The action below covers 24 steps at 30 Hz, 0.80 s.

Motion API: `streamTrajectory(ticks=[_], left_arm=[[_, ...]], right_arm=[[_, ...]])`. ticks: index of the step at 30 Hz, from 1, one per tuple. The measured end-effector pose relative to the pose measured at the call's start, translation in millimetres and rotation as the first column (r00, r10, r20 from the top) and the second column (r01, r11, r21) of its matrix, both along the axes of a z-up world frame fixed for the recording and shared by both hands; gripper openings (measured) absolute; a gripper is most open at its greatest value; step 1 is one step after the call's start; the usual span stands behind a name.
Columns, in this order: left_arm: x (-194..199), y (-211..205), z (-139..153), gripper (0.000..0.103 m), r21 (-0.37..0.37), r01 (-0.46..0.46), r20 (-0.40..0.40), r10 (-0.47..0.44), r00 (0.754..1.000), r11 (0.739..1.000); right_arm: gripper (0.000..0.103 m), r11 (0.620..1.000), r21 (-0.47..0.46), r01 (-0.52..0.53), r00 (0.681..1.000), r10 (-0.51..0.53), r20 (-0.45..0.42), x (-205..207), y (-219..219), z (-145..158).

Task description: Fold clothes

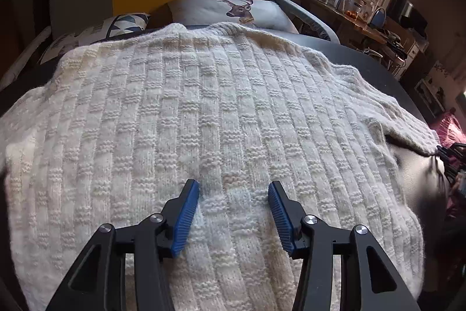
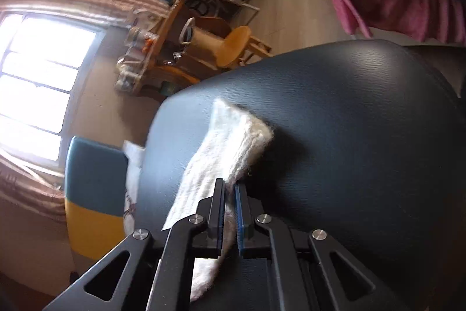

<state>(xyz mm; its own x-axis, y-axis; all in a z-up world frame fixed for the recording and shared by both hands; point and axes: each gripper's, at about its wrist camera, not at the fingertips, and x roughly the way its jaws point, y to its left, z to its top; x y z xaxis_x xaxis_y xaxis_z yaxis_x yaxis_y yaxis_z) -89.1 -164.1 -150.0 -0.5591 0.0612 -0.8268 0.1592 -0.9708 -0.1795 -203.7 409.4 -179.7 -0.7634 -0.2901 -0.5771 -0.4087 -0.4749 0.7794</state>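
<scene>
While the right hand-held gripper (image 2: 229, 188) is clamped on the cuff end of a sleeve (image 2: 233, 142), its blue pads pressed together with the white knit pinched between them, the fold of that sleeve appears to be the step in hand. The sleeve lies out across the dark counter (image 2: 349, 121), clear of the body of the garment.

The left hand-held gripper (image 1: 233, 188) stands half spread over the lower middle of the cream sweater (image 1: 204, 92), pads apart and holding nothing; whether its fingertips rest on the knit or sit just above it cannot be told. From the left wrist view the sweater lies flat, collar toward the far edge, covering most of the counter, with the sleeve running off to the right where the other gripper is dimly visible at the cuff.

Judgement: the garment is spread and no fold shows yet, so the task is at an early stage. The next move calls for carrying the cuff inward over the body of the sweater and laying it flat, while the left gripper steadies the knit so the body does not drag along.
</scene>
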Motion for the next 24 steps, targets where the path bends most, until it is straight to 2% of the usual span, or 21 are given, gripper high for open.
streamTrajectory(ticks=[3,6,9,12,14,17,19,21,24], left_arm=[[-9.2,-10.4,7.5,0.050,0.075,-0.007,0.019,0.005,1.000,0.997],[-26.4,-14.1,19.5,0.050,0.137,-0.012,0.018,0.009,1.000,0.991],[-49.7,-5.3,33.2,0.050,0.215,0.005,0.010,-0.008,1.000,0.976],[-81.2,22.5,48.5,0.050,0.296,0.064,0.003,-0.068,0.998,0.953],[-106.0,51.3,55.3,0.050,0.378,0.127,0.016,-0.144,0.989,0.917],[-141.4,104.5,59.4,0.050,0.495,0.213,0.044,-0.269,0.962,0.842],[-160.9,141.2,55.8,0.050,0.565,0.221,0.073,-0.315,0.946,0.795],[-177.2,174.8,49.7,0.050,0.602,0.242,0.097,-0.371,0.923,0.760],[-199.9,209.4,32.9,0.050,0.683,0.206,0.146,-0.407,0.902,0.701]], right_arm=[[0.005,0.993,0.044,-0.107,0.992,0.110,-0.064,-11.3,-18.7,17.6],[0.005,0.966,0.120,-0.227,0.967,0.238,-0.093,-22.6,-49.1,35.2],[0.005,0.914,0.215,-0.344,0.929,0.365,-0.067,-28.1,-84.8,42.3],[0.005,0.852,0.305,-0.426,0.893,0.451,-0.012,-27.8,-113.5,40.6],[0.005,0.821,0.333,-0.463,0.873,0.487,0.015,-26.8,-126.4,35.5],[0.005,0.784,0.361,-0.506,0.849,0.526,0.048,-26.0,-141.5,29.3],[0.005,0.762,0.376,-0.528,0.833,0.551,0.053,-25.4,-149.3,29.2],[0.005,0.742,0.393,-0.542,0.819,0.572,0.050,-22.2,-154.2,32.5],[0.005,0.713,0.417,-0.563,0.798,0.600,0.052,-15.4,-160.5,33.2]])
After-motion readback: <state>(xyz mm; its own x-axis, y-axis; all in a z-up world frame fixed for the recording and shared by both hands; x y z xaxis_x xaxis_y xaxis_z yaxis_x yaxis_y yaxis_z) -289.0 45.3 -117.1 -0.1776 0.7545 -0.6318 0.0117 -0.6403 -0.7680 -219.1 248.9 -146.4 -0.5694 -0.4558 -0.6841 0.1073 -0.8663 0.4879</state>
